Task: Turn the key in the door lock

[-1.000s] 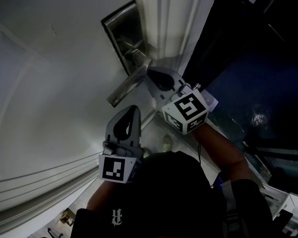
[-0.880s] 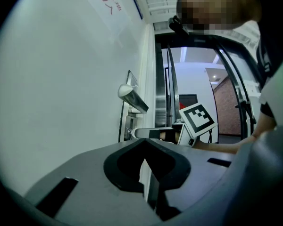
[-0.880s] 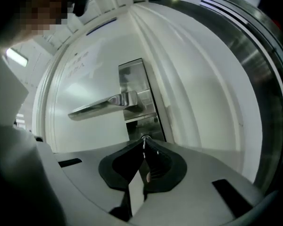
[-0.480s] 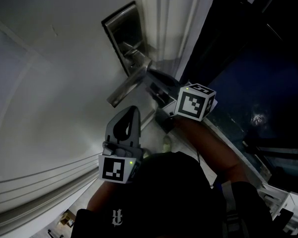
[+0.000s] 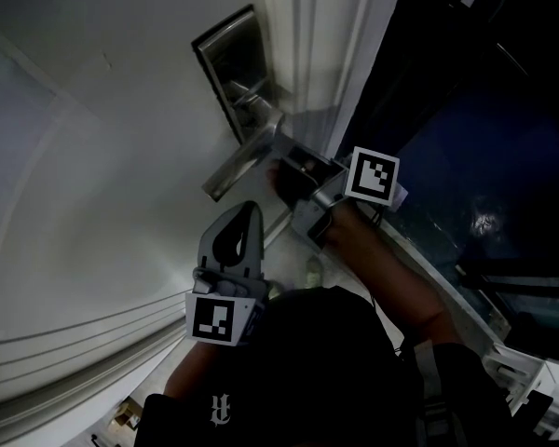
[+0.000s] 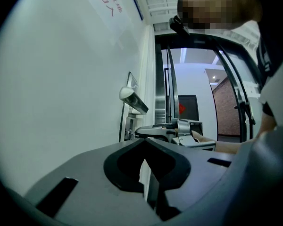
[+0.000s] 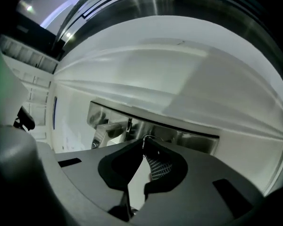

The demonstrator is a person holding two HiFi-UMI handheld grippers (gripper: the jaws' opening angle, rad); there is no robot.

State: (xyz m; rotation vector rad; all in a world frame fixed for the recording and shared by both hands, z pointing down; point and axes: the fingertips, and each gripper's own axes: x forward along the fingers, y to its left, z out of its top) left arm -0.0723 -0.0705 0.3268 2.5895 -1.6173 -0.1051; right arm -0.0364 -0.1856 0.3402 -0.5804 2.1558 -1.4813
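Observation:
A brushed metal lock plate (image 5: 225,49) with a lever handle (image 5: 247,156) sits on the white door (image 5: 93,156). Under the handle my right gripper (image 5: 281,173) presses up to the plate, rolled so that its marker cube faces right. In the right gripper view the right gripper (image 7: 144,147) is shut on a small key (image 7: 144,139), whose ring shows at the jaw tips against the lock plate (image 7: 179,133). The keyhole itself is hidden. My left gripper (image 5: 247,210) hangs lower, apart from the lock, shut on nothing. The left gripper view shows the left gripper (image 6: 144,142) and the handle (image 6: 132,98) beyond it.
The door's white edge (image 5: 307,63) runs along right of the plate, with a dark glass panel (image 5: 466,138) beyond it. A person's forearm (image 5: 382,259) reaches up to the right gripper. A dark cap (image 5: 307,371) fills the bottom of the head view.
The right gripper has rolled about its own axis at the lock, its marker cube swinging from facing me to the right, and has edged up closer under the handle. The left gripper stayed still.

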